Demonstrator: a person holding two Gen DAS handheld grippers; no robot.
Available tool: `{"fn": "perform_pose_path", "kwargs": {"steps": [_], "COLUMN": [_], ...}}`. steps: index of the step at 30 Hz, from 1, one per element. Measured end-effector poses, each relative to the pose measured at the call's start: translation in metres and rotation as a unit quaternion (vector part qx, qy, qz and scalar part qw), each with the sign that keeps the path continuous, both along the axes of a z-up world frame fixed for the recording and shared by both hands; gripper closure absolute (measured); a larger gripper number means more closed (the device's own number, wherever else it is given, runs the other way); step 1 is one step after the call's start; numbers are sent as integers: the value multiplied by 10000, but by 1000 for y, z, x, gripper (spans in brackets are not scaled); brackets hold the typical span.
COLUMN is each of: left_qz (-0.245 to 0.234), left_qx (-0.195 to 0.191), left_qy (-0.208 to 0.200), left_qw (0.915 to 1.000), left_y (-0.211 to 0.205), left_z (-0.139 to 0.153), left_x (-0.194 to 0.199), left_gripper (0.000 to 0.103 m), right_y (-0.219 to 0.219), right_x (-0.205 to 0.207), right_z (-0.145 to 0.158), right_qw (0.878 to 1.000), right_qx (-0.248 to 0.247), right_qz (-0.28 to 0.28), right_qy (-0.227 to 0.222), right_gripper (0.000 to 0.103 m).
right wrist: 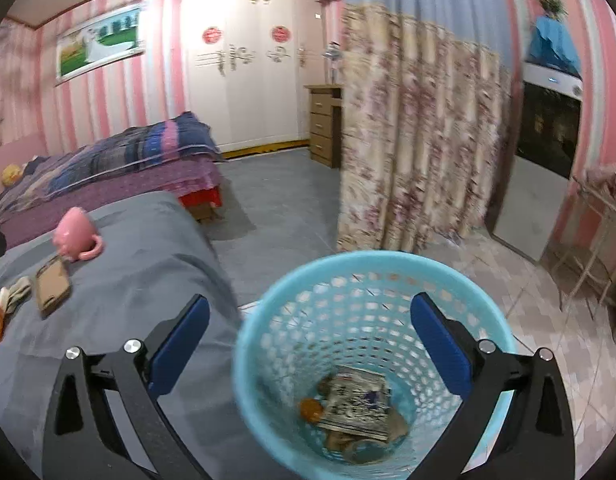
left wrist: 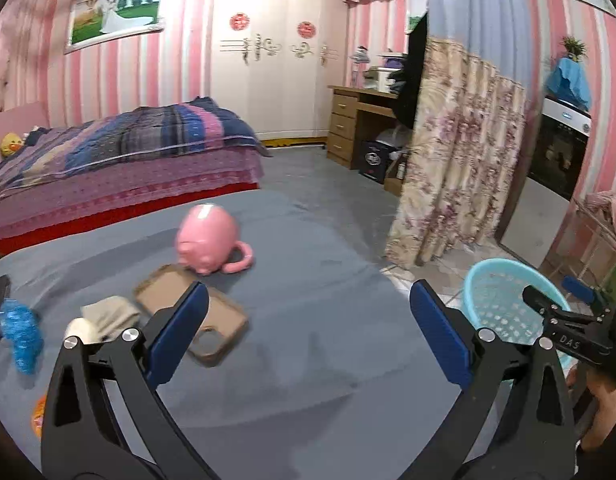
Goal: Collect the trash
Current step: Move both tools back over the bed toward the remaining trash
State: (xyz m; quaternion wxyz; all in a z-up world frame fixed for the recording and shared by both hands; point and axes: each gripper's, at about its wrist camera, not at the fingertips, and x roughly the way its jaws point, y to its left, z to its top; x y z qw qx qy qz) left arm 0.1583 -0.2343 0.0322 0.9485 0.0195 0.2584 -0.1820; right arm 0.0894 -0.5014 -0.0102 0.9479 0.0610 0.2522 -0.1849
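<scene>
A light blue mesh trash basket [right wrist: 372, 276] stands on the floor beside the grey-covered table; a printed wrapper [right wrist: 358, 402] and an orange scrap [right wrist: 311, 409] lie at its bottom. My right gripper [right wrist: 310, 320] hangs open and empty above the basket's mouth; it also shows in the left wrist view [left wrist: 556, 300]. My left gripper [left wrist: 308, 312] is open and empty over the table [left wrist: 316, 304]. On the table's left lie a crumpled blue wrapper [left wrist: 19, 336], an orange scrap [left wrist: 39, 416] and a beige cloth [left wrist: 107, 314].
A pink mug [left wrist: 207, 242] lies on its side by a brown phone case [left wrist: 191, 316]. A bed [left wrist: 119, 160] is behind the table. A floral curtain [left wrist: 460, 160], a wooden desk [left wrist: 348, 124] and a dark appliance [left wrist: 556, 152] stand to the right.
</scene>
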Motion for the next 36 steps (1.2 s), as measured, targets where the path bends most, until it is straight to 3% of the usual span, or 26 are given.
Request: {"fn": "perform_pose_path", "kwargs": {"steps": [18, 36], "left_qz": [939, 1608], "left_qx": [205, 155], "left_qy": [88, 305], "left_qw": [9953, 9864], "left_y": [139, 245], "left_z": [-10, -42], "left_x": [-5, -8], "left_gripper": [6, 6], "right_y": [142, 223], "right_x": [34, 56], "right_z": [6, -7], "right_qw": [9928, 9846], "right_qx": [-232, -245], "right_qz": [1173, 1717], "right_qy": [14, 205], "right_gripper": [5, 5]}}
